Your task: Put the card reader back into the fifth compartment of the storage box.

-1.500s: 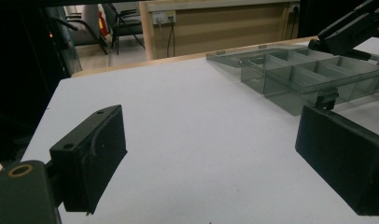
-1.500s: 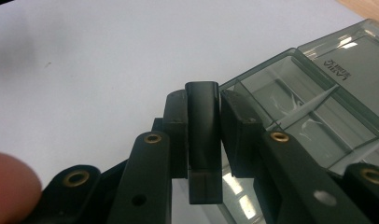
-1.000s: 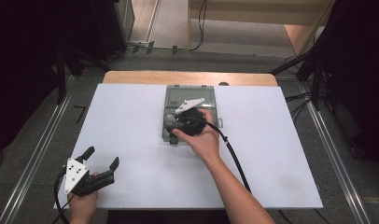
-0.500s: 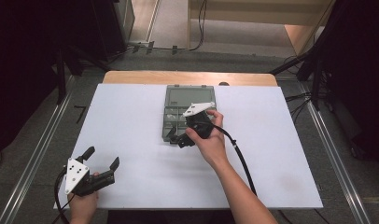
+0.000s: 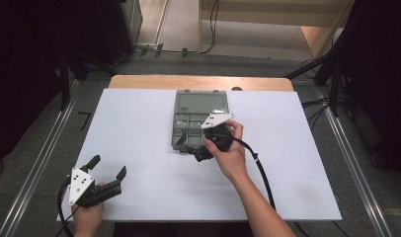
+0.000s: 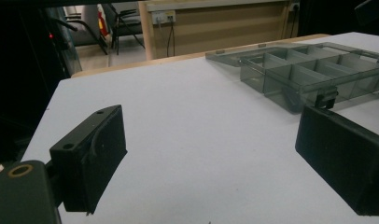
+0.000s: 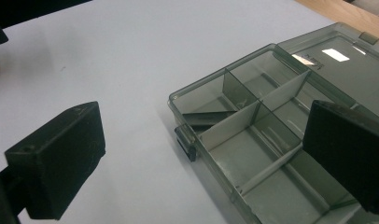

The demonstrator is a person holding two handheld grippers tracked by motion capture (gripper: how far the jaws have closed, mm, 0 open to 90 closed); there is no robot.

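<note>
The organizer box [image 5: 200, 118], a single smoky-grey plastic case, lies open toward the far middle of the white table [image 5: 139, 128], its lid folded flat away from the person and its tray nearest them. There is one box, one table and two grippers, one in each hand. In the right gripper view I can count at least four compartments, split by one long divider and several cross walls, and one small dark divider piece [image 7: 208, 117] leans loose in the corner compartment beside the front latch [image 7: 185, 140].

The right gripper [image 5: 196, 148] hovers at the near edge of the box, just beside its front right corner, jaws spread wide and holding nothing. In its own view one jaw stands over bare table off the box's corner and the other over the tray, so the front wall and latch lie between them, untouched.

The left gripper [image 5: 107, 175] sits well apart from the box, at the near left corner of the table, jaws released and empty, the box ahead of its right jaw.
</note>
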